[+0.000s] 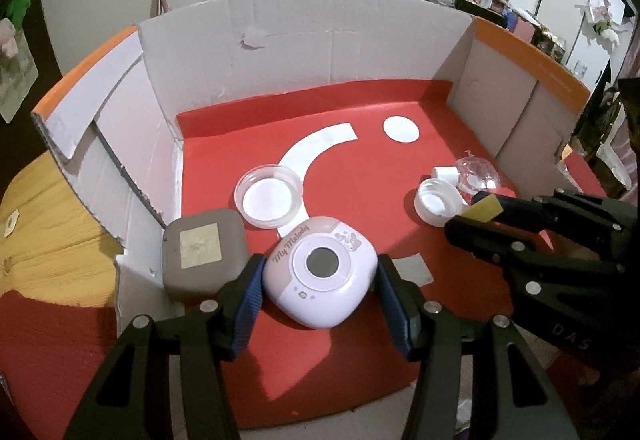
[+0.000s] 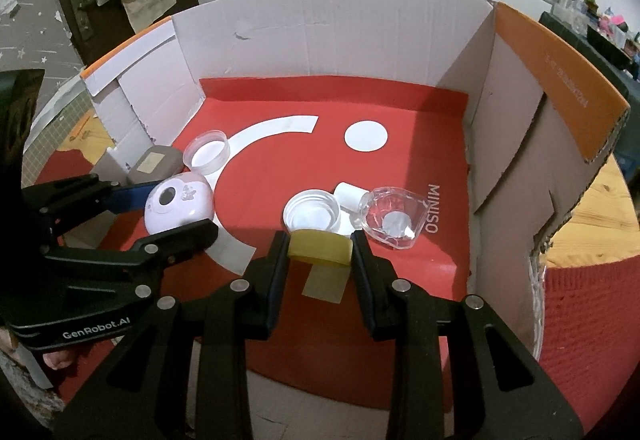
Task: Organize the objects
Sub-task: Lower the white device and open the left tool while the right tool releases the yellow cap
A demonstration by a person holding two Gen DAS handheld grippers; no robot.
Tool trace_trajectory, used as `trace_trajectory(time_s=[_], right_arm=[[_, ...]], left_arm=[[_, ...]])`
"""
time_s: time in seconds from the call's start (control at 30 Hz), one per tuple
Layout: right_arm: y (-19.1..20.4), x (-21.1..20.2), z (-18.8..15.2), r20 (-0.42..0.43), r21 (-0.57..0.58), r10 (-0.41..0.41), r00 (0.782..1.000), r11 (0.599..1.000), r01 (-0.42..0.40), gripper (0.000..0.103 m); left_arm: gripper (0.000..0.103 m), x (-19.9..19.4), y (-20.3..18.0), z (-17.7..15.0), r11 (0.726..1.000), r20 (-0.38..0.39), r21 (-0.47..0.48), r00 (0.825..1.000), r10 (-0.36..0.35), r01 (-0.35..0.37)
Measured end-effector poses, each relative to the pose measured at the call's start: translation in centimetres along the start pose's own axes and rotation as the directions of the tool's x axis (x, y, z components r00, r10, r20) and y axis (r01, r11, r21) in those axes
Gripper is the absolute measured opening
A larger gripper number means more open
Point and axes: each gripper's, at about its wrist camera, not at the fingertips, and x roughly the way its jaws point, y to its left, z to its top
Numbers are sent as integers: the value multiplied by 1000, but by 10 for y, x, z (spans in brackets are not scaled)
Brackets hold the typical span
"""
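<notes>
**Two hand-held grippers inside the MINISO box**

"My Melody" ran in script across the pale pink camera-shaped gadget (image 1: 320,276), near the front left corner of the red box floor (image 1: 360,168), which read "MINISO". The left hand-held gripper (image 1: 320,280), tilted downward, pinched the gadget's sides with blue pads. The right hand-held gripper (image 2: 320,252), marked "GenRobot.AI", pinched a yellow block (image 2: 320,249) beside a white jar (image 2: 312,214)

I saw clear red floor mid-box (image 2: 360,176), open to the back wall. Left side was crowded: grey case (image 1: 204,254), clear dish (image 1: 268,196), pink gadget (image 1: 320,276). Right side was blocked by white jar (image 2: 312,214), clear shell (image 2: 394,216), cardboard wall (image 2: 504,144).
</notes>
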Motion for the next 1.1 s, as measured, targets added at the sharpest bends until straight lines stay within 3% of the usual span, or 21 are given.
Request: trace_trajectory(time_s=[1.1], right_arm=[[-1, 1, 1, -8, 8, 10, 1000, 1000, -9, 30]], left_arm=[[58, 3, -1, 2, 1000, -7, -8, 1000, -5, 5]])
